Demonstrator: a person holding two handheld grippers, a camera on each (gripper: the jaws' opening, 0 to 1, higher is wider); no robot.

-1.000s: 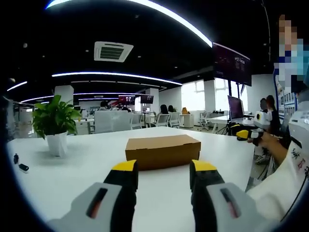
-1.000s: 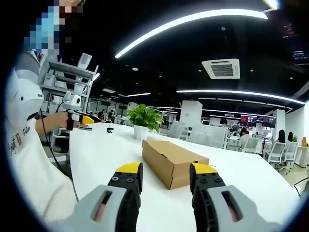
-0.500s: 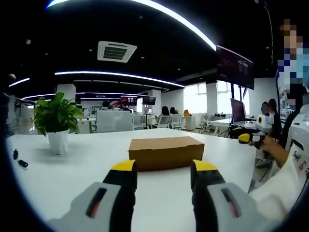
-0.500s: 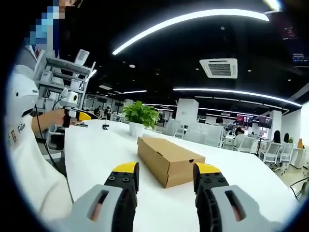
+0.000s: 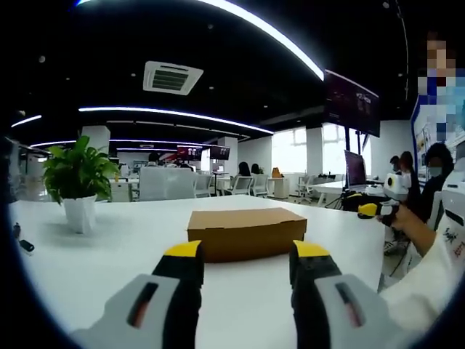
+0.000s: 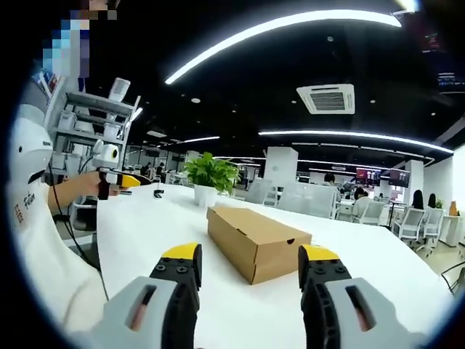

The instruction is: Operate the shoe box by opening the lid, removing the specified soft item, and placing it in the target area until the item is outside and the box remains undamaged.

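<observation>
Spreading across both views, the white table carries everything. At its middle lies the shoe box, a plain brown carton with its lid shut, resting flat just beyond the jaw tips at twelve o'clock in the left gripper view and at about one o'clock, corner-on, in the right gripper view. The potted plant stands in a white pot near the table's far edge, at ten o'clock from the box. The left gripper hovers above the table with its yellow-tipped jaws wide apart, gripping nothing. The right gripper likewise has its jaws spread, short of the box.
</observation>
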